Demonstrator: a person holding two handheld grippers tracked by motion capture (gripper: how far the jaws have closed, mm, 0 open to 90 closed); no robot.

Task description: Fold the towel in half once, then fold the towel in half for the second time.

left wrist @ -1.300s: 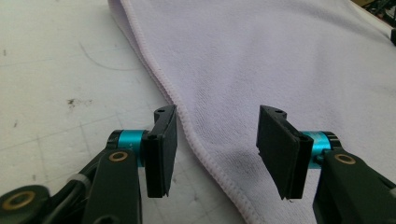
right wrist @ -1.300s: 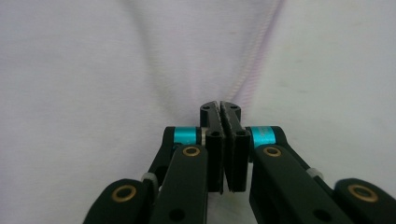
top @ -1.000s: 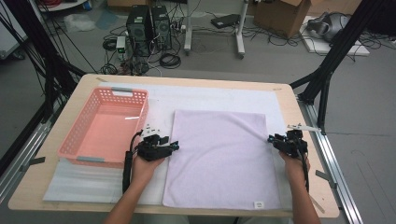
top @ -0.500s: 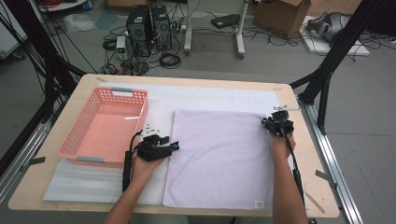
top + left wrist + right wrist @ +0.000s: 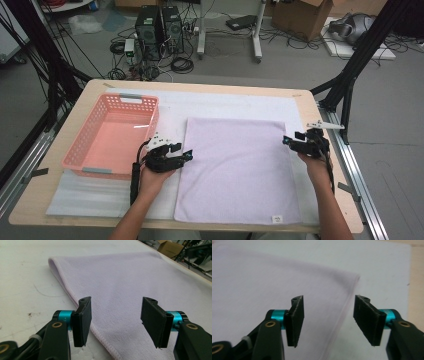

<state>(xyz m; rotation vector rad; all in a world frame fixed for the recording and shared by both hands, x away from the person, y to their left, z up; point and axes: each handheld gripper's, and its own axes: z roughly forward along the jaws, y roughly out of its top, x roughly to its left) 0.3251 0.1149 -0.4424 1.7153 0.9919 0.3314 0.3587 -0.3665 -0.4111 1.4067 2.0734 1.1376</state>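
Between the left gripper (image 5: 113, 322) jaws, standing apart and just opening wider, the towel's (image 5: 237, 167) left hem is running away lengthwise, nothing clamped. At the opposite edge the right gripper (image 5: 327, 321) jaws, also just opening and holding nothing, are straddling the right hem, so each hand is nearest its own side. The towel is lying flat on the white mat (image 5: 225, 105) covering the surface, a pink basket (image 5: 112, 137) sitting left; computers (image 5: 160, 25) are standing beyond.

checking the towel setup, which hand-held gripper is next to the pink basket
The left hand-held gripper: it sits at the lilac towel's left edge, right beside the pink basket. The right hand-held gripper is at the towel's opposite edge.
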